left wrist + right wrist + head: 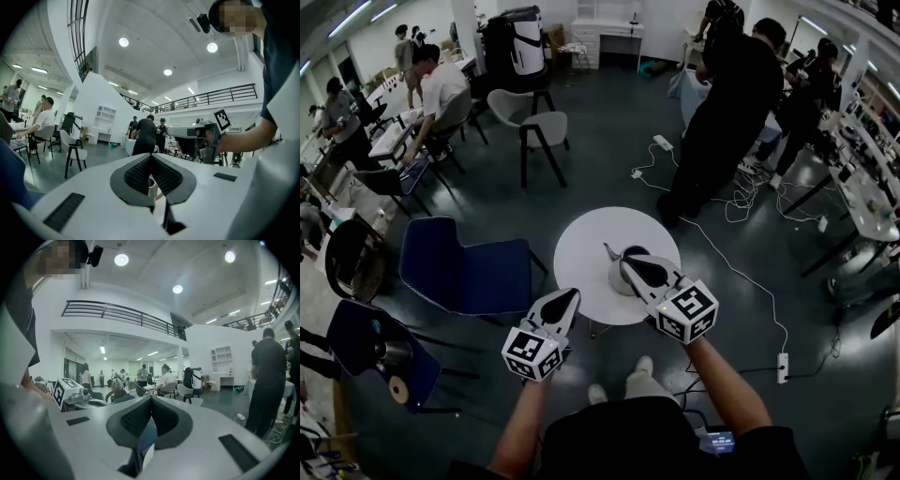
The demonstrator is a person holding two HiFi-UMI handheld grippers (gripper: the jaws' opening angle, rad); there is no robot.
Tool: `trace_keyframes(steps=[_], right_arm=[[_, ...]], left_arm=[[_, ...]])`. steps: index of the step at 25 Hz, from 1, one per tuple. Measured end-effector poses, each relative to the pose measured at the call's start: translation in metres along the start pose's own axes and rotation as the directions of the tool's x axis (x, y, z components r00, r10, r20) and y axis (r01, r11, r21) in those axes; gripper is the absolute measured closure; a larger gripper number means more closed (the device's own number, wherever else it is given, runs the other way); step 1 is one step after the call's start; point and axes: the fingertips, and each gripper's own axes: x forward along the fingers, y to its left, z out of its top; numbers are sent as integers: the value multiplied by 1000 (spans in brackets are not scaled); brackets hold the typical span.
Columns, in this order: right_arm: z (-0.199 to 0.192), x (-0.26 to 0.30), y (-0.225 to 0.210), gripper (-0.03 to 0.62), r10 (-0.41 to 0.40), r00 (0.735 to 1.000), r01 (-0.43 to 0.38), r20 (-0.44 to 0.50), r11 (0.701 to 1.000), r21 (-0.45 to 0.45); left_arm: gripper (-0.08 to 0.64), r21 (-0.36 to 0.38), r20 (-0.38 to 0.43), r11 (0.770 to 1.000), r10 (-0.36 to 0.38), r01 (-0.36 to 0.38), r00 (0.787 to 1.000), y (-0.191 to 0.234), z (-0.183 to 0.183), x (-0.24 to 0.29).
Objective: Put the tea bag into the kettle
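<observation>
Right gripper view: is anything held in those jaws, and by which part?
The right gripper is shut on a thin blue-and-white flat piece, probably the tea bag, pinched by its upper edge between the pad tips; the rest hangs below.

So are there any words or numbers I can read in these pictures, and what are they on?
No text can be read.
Cube on the left tool: only black-and-white squares, no letters.
Cube on the right tool: the same.
Small screen on the floor: too small to read.
Tea bag in the right tool: no print shows.
</observation>
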Motion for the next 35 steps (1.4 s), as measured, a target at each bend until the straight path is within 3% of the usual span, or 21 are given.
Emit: trace_keyframes(steps=[22,35], right_arm=[[0,-50,24,572,-88,996,87,36,996,8],[4,-119,16,572,-97,992,95,86,995,26]], left_arm=[[545,27,20,993,-113,113,993,-41,5,-10],[545,46,30,992,-121,119,992,-106,7,1]])
